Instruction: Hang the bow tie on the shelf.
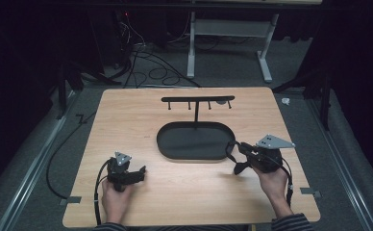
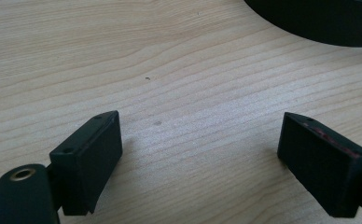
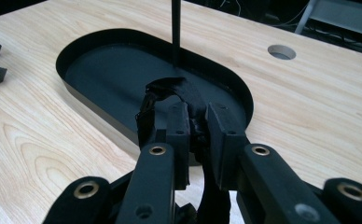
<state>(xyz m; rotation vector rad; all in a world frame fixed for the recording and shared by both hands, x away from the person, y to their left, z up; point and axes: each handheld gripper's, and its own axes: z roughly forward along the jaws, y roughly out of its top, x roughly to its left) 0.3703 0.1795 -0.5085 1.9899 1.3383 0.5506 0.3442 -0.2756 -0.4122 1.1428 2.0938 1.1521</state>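
Gripping a black fabric strap [image 3: 188, 100] in my right tongs [image 3: 198, 123], clenched, just above the oval black tray's [image 1: 167, 144] right rim. Left tongs [image 2: 198, 154] rest released on the desk [image 1: 127, 120]. Next, I reckon: lift toward the hook rack [image 1: 197, 99].

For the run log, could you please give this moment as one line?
right tongs: shut on black strap | left tongs: open, over table | tray stand: nothing hung
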